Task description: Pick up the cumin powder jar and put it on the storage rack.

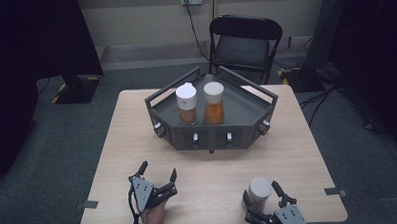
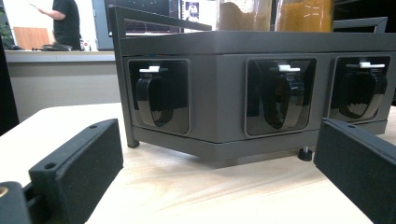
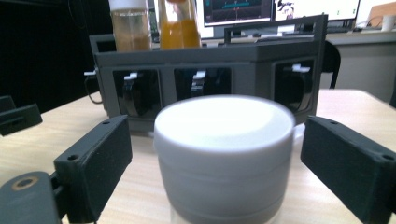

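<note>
Right gripper (image 3: 224, 163) fingers spread either side of the white-capped jar (image 3: 223, 154) on the near tabletop (image 1: 213, 166), not yet pinching; left gripper (image 1: 157, 174) fingers spread, empty; two jars (image 1: 200, 103) already stand in the grey rack (image 1: 212, 134), so the third looks left to lift and place.

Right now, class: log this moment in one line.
right claw: open around white-capped jar | left claw: open, empty | rack: two jars

White-capped jar (image 3: 223, 158) blurred, base cut off
</note>
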`<state>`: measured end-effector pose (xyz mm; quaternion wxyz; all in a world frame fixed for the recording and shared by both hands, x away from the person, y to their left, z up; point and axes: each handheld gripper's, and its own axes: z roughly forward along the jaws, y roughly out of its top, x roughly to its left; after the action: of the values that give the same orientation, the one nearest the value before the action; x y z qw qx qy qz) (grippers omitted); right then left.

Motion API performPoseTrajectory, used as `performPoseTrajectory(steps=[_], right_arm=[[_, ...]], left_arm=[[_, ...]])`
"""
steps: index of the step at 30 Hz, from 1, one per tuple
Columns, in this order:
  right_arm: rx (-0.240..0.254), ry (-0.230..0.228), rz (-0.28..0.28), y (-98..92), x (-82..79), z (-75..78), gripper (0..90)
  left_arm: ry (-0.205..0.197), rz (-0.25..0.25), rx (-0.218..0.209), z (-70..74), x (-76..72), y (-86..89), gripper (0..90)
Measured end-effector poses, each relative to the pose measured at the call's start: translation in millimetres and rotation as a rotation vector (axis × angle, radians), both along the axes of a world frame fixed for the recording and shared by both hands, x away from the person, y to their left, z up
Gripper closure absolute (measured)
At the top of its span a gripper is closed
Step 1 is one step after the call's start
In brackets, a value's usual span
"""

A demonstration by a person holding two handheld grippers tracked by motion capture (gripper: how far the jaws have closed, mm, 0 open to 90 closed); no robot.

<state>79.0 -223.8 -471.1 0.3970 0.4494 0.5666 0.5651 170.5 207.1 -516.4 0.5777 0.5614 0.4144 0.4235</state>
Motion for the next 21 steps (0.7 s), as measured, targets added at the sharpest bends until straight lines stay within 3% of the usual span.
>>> performPoseTrajectory(steps=[5, 21], right_arm=[[0.021, 0.045, 0.009, 0.0, 5.0, -5.2, 11.6], [0.007, 0.087, 0.019, -3.7, 9.6, -8.6, 26.3]], left_arm=[[0.0, -0.001, 0.0, 0.0, 0.0, 0.2, 0.9], [0.0, -0.001, 0.0, -0.1, 0.0, 0.1, 0.9]])
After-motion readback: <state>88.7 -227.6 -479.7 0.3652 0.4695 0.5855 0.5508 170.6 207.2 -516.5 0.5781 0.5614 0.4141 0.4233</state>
